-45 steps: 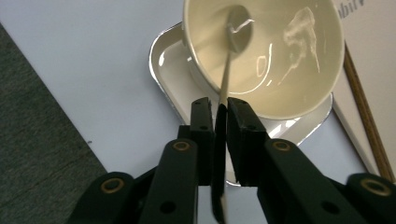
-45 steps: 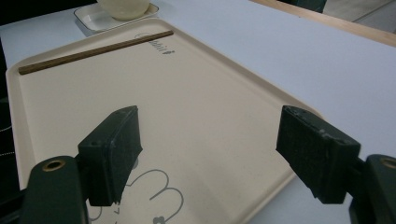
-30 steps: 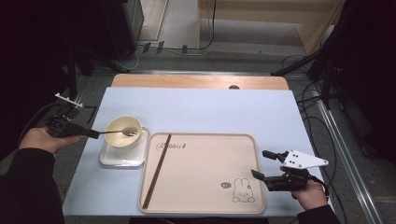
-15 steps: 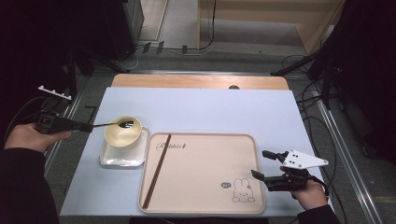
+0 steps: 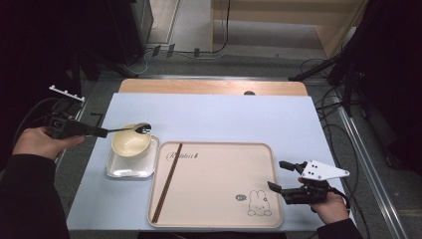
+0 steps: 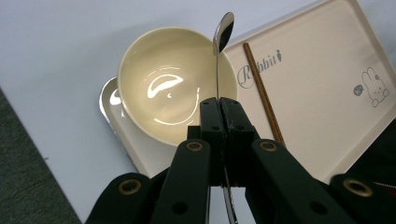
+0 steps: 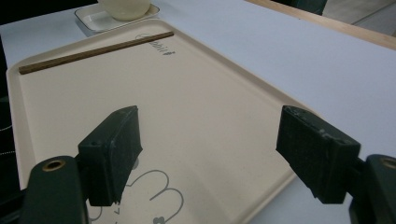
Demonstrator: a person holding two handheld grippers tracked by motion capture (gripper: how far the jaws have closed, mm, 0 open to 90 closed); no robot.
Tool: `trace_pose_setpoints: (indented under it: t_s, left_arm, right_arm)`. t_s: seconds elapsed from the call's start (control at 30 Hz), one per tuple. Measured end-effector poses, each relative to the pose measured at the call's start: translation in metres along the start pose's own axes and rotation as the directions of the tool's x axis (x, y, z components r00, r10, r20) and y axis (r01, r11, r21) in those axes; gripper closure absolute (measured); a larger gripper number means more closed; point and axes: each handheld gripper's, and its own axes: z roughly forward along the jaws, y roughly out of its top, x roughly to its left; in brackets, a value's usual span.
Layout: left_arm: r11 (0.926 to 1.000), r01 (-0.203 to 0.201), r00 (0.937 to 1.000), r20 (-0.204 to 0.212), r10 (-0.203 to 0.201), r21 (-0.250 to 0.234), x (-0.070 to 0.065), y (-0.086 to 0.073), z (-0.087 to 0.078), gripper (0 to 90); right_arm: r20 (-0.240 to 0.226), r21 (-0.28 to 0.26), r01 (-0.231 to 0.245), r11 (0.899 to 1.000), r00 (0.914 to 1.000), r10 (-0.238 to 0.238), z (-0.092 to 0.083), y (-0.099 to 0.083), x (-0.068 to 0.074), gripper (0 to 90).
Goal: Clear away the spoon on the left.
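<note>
My left gripper (image 5: 102,132) (image 6: 219,101) is shut on the handle of a metal spoon (image 5: 134,129) (image 6: 219,46), held in the air over the far rim of a cream bowl (image 5: 130,142) (image 6: 173,84). The bowl stands on a small white square dish (image 5: 115,170) (image 6: 112,100) at the table's left. Beside it lies a beige tray (image 5: 219,189) (image 7: 196,102) with a rabbit print, and brown chopsticks (image 5: 167,182) (image 6: 264,93) (image 7: 93,51) rest along its left side. My right gripper (image 5: 277,175) (image 7: 210,149) stands open at the tray's right edge, with nothing between its jaws.
The table (image 5: 224,119) has a pale blue top with a wooden strip (image 5: 209,87) at the far edge. Cables (image 5: 318,64) and dark stands lie on the floor beyond and to the right. The table's left edge runs just under my left hand (image 5: 37,142).
My left gripper has lifted the spoon out of the bowl and drawn back to the left; the spoon's head now hangs over the bowl's far rim. The right gripper has stayed put.
</note>
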Motion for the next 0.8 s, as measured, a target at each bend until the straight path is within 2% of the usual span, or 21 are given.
trace_pose_setpoints:
  t_s: [0.07, 0.27, 0.8]
  left_arm:
    - [0.9998, -0.017, 0.9998, 0.004, 0.017, 0.009, -0.009, 0.006, 0.005, 89.3]
    - [0.9989, -0.039, 0.9989, 0.028, 0.038, 0.025, -0.022, 0.016, 0.017, 89.3]
    - [0.9961, -0.070, 0.9953, 0.071, 0.067, 0.053, -0.048, 0.029, 0.047, 89.3]
  right_arm:
    - [0.000, -0.001, 0.000, 1.000, 1.0000, 0.000, 0.000, 0.000, 0.000, 21.8]
    - [-0.001, 0.001, 0.002, 1.000, 1.0000, -0.002, 0.000, 0.000, 0.000, 21.8]
    - [-0.004, -0.001, 0.003, 1.000, 1.0000, -0.003, 0.000, 0.000, 0.000, 22.2]
